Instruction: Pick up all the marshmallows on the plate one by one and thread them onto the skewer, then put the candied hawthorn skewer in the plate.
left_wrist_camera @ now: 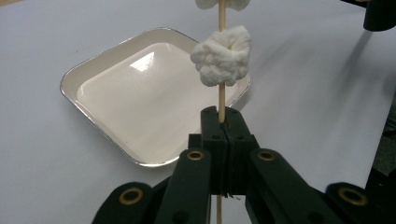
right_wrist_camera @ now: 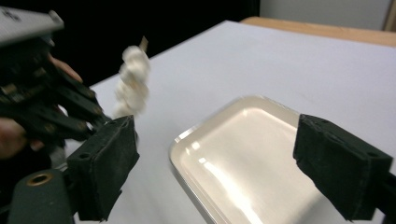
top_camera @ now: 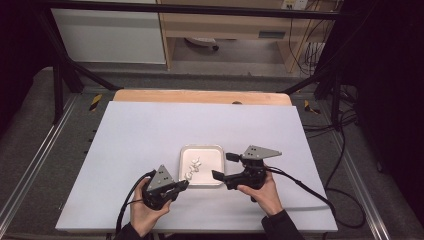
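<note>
White table sheet (top_camera: pixel 150 135) over a wooden tabletop (top_camera: pixel 200 96) – black cables (top_camera: pixel 345 165) alongside, white cabinet (top_camera: pixel 110 35) behind

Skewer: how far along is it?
Done: white pieces are threaded on the skewer. In hand: the left gripper is shut on the skewer above the tray; the tray looks empty. The right gripper is open beside it. Left, probably: sliding the pieces off into the tray.
</note>
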Tool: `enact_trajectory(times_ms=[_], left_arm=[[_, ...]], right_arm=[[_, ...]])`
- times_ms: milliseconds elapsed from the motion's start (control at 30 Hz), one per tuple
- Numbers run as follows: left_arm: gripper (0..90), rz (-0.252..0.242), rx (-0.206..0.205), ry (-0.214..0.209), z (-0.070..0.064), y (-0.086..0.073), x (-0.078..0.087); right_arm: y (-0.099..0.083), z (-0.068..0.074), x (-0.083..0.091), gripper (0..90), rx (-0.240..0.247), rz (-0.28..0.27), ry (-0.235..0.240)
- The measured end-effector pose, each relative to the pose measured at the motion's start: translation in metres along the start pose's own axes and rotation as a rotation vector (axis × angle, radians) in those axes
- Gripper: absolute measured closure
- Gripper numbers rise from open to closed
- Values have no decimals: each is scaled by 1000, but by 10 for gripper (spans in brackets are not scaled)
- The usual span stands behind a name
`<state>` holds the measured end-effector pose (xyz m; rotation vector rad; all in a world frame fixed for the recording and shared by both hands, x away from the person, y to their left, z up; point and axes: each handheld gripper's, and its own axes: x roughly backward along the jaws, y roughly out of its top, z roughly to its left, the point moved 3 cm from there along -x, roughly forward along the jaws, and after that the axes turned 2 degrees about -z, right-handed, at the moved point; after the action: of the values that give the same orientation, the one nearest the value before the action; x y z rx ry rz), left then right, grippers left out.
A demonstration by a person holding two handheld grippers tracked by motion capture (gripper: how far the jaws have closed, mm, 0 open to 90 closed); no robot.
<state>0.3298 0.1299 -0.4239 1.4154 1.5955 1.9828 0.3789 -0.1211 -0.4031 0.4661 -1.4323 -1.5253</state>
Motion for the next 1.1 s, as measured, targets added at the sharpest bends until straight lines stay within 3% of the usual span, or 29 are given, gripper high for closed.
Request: enact_trajectory(times_ms=[300, 700, 867, 1100], left_arm=[[887, 13, 33, -12, 8, 4, 3], [886, 42, 56, -13, 20, 22, 8], [886, 73, 60, -6, 26, 32, 5], [886, 112, 73, 8, 33, 47, -3]], right_arm=[[-29, -30, 22, 8, 24, 159, -97], [-53, -55, 62, 8, 31, 173, -167], [-62, -58, 67, 7, 29, 203, -179], [-68, -64, 74, 7, 18, 206, -189]])
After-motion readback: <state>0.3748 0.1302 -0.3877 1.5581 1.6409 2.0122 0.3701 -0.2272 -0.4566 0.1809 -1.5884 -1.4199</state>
